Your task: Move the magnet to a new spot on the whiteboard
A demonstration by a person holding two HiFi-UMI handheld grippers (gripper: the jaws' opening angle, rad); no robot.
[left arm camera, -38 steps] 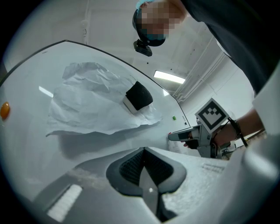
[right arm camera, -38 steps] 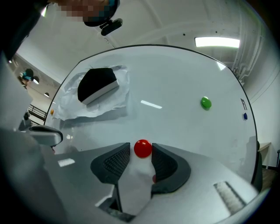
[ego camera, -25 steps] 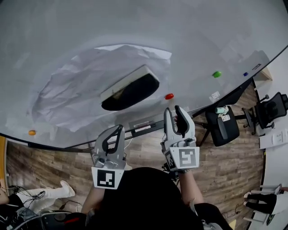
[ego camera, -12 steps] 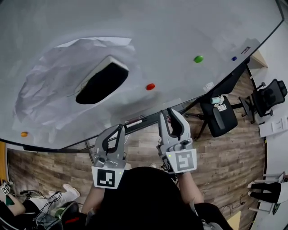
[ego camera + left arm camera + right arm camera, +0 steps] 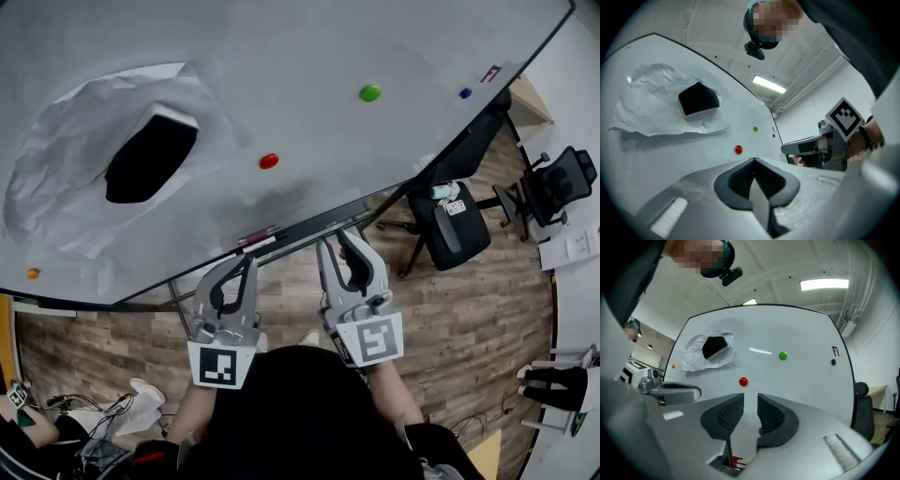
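Note:
A small red magnet (image 5: 269,160) sticks to the whiteboard (image 5: 328,37), right of a black eraser (image 5: 150,159) lying on crumpled paper (image 5: 56,202). Both grippers hang below the board's lower edge, over the wooden floor, touching nothing. My right gripper (image 5: 336,246) is open, its pads apart with nothing between them. In the right gripper view the red magnet (image 5: 743,381) shows just beyond the right gripper (image 5: 750,399). My left gripper (image 5: 246,267) is shut and empty. In its own view the left gripper (image 5: 753,161) points toward the red magnet (image 5: 738,149).
The board also carries a green magnet (image 5: 370,93), a blue magnet (image 5: 465,93) and an orange magnet (image 5: 33,274). A marker lies on the tray ledge (image 5: 258,239). Office chairs (image 5: 450,234) stand at the right on the wooden floor.
The head view has swung, so the board, eraser and magnets have slid left and up in the picture. Both grippers have stayed low in front of the person.

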